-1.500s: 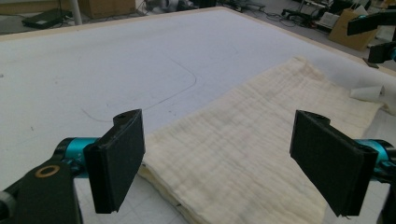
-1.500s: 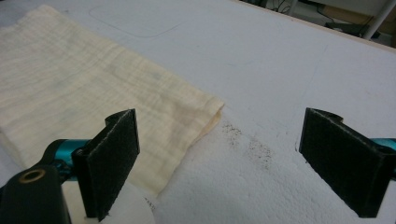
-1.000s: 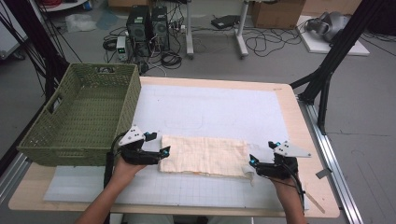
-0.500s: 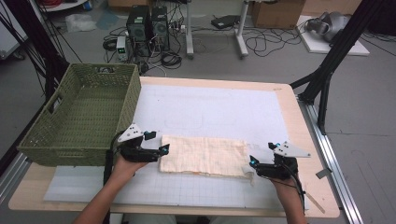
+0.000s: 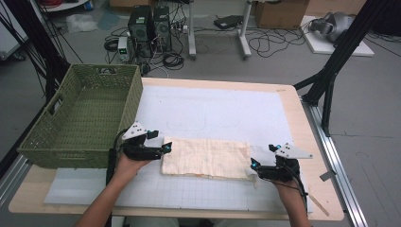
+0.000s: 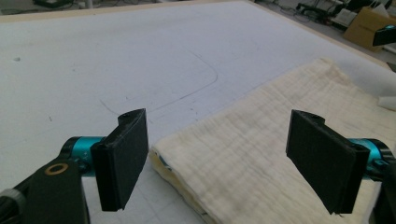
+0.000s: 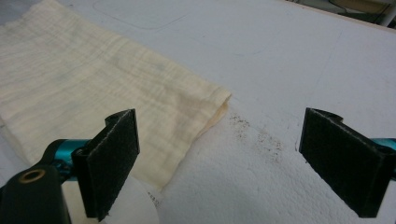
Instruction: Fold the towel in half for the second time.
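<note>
both claws stand spread wide with nothing pinched between them. left gripper [image 5: 166, 147] sits at the left short edge of the folded cream cloth [image 5: 206, 158], and in the left gripper view [image 6: 224, 175] its near jaw hangs just off the cloth's corner while the far jaw hovers over the fabric. right gripper [image 5: 254, 166] waits at the opposite short edge; in the right gripper view [image 7: 219, 163] the cloth's corner [image 7: 205, 109] lies between and ahead of the jaws, with one jaw over the fabric and the other over the bare white mat [image 7: 289, 70].

the cloth lies flat on that mat, near the front of the table [image 5: 302, 118], with the green woven basket [image 5: 52, 142] just beside the left hand [image 5: 126, 165].

the cloth is folded in layers, and the stacked edges show at the left corner. if a jaw closes too shallow, it probably takes only the top layer and the fold opens when lifted. if the two sides grip at unequal depth or rise unevenly, the cloth likely sags or twists and slips out at one end. pressing down too hard could catch the mat along with the fabric. a swing of the left hand outward risks knocking the basket wall, since it stands so close.
</note>
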The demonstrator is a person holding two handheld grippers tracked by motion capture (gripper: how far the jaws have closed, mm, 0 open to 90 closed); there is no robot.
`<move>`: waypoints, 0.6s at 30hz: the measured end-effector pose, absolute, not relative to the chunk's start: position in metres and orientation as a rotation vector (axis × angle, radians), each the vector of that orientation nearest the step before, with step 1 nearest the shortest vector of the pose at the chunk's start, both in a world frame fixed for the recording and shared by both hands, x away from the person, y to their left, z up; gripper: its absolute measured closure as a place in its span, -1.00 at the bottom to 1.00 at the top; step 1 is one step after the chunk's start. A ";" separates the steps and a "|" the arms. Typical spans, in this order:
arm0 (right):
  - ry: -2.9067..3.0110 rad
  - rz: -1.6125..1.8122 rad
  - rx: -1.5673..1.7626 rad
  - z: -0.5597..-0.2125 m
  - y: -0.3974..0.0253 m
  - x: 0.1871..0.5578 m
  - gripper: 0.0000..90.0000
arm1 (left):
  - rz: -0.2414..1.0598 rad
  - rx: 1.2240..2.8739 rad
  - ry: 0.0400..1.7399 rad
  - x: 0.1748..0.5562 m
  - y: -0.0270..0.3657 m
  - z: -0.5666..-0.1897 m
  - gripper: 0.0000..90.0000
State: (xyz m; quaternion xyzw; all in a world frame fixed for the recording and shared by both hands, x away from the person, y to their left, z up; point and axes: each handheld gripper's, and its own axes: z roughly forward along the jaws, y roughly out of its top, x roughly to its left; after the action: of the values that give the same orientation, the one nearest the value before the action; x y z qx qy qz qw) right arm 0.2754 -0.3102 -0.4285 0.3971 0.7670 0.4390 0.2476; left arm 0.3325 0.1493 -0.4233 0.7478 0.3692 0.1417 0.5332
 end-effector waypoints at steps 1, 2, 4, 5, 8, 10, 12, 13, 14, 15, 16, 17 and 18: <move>2.091 1.197 1.082 -0.428 -0.310 0.276 -0.74 | 0.334 1.791 0.889 0.336 0.148 -0.422 -0.52; 2.090 1.202 1.086 -0.428 -0.310 0.276 -0.74 | 0.322 1.792 0.897 0.339 0.147 -0.421 -0.52; 2.087 1.208 1.087 -0.428 -0.311 0.276 -0.74 | 0.311 1.793 0.907 0.346 0.145 -0.418 -0.52; 2.085 1.212 1.087 -0.428 -0.311 0.277 -0.74 | 0.313 1.797 0.915 0.349 0.144 -0.417 -0.51; 2.087 1.215 1.092 -0.429 -0.312 0.277 -0.74 | 0.317 1.825 0.932 0.358 0.140 -0.417 -0.46; 2.088 1.218 1.093 -0.429 -0.312 0.277 -0.74 | 0.320 1.849 0.947 0.363 0.138 -0.420 -0.36; 2.088 1.215 1.097 -0.429 -0.312 0.277 -0.74 | 0.331 1.867 0.970 0.367 0.136 -0.425 -0.26; 2.088 1.215 1.097 -0.429 -0.312 0.277 -0.74 | 0.340 1.890 0.972 0.369 0.137 -0.428 -0.19; 2.089 1.215 1.096 -0.429 -0.312 0.278 -0.74 | 0.344 1.896 0.986 0.371 0.136 -0.431 -0.13; 2.093 1.214 1.100 -0.430 -0.312 0.277 -0.74 | 0.341 1.906 0.996 0.372 0.136 -0.433 -0.11; 2.094 1.215 1.097 -0.430 -0.312 0.278 -0.74 | 0.343 1.918 0.995 0.374 0.136 -0.435 -0.08; 2.096 1.211 1.092 -0.430 -0.312 0.278 -0.74 | 0.351 1.933 0.994 0.375 0.135 -0.437 -0.04; 2.097 1.213 1.095 -0.430 -0.311 0.277 -0.74 | 0.351 1.948 0.993 0.375 0.134 -0.438 -0.02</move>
State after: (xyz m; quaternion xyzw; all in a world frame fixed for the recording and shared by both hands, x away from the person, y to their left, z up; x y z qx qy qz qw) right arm 0.2775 -0.3114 -0.4300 0.4001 0.7658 0.4431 0.2392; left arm 0.3752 0.1344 -0.4381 0.7868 0.4012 0.1418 0.4471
